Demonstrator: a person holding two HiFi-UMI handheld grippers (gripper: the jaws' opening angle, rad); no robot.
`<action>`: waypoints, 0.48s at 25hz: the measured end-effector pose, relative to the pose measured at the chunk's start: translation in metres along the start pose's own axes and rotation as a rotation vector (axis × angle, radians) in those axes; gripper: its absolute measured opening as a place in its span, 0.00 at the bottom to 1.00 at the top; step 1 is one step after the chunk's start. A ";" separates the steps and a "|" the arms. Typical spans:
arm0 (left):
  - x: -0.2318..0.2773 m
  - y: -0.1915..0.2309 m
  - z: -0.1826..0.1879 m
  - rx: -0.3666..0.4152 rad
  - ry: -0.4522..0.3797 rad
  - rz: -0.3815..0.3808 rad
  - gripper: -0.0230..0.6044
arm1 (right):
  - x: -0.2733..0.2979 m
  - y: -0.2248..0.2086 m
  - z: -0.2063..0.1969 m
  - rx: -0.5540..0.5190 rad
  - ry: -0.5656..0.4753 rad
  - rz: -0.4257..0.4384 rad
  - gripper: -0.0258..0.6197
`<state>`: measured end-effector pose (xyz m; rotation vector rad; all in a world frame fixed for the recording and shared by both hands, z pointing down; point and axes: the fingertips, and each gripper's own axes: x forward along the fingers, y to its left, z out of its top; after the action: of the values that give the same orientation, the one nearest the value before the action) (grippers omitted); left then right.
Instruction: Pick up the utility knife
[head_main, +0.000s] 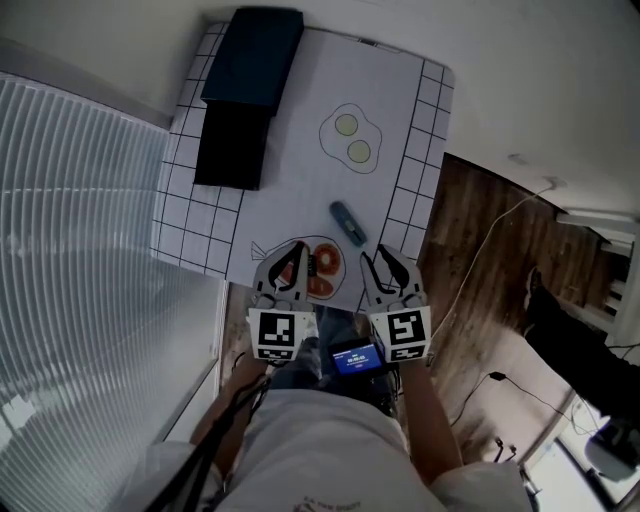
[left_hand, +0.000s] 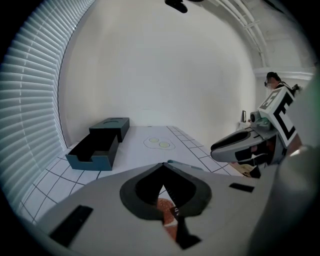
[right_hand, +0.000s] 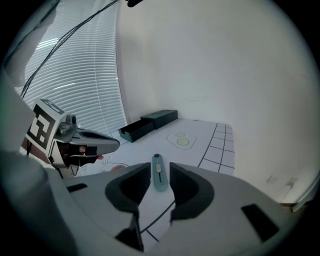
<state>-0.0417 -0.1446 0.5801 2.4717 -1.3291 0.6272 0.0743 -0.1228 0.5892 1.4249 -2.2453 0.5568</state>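
The utility knife, slim and grey-teal, lies flat on the white mat near the table's near right corner. In the right gripper view the knife lies just beyond the gap between the jaws, lengthwise to them. My right gripper hangs a little short of it, open, with nothing between its fingers. My left gripper is beside it over an orange drawing on the mat; its jaws meet at the tips, shut and holding nothing.
A dark blue box and its open black tray sit at the table's far left. A fried-egg drawing marks the mat's middle. Window blinds run along the left; wooden floor with cables lies to the right.
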 end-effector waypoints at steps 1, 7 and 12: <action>0.002 0.000 -0.001 0.002 0.006 0.001 0.04 | 0.003 0.000 -0.002 0.001 0.012 0.002 0.23; 0.008 0.002 -0.011 -0.003 0.044 0.006 0.04 | 0.022 0.001 -0.024 -0.001 0.133 0.025 0.28; 0.014 0.005 -0.028 -0.009 0.104 0.001 0.04 | 0.034 0.001 -0.030 -0.012 0.177 0.025 0.28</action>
<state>-0.0454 -0.1459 0.6114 2.3964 -1.2908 0.7376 0.0642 -0.1318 0.6328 1.2907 -2.1257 0.6500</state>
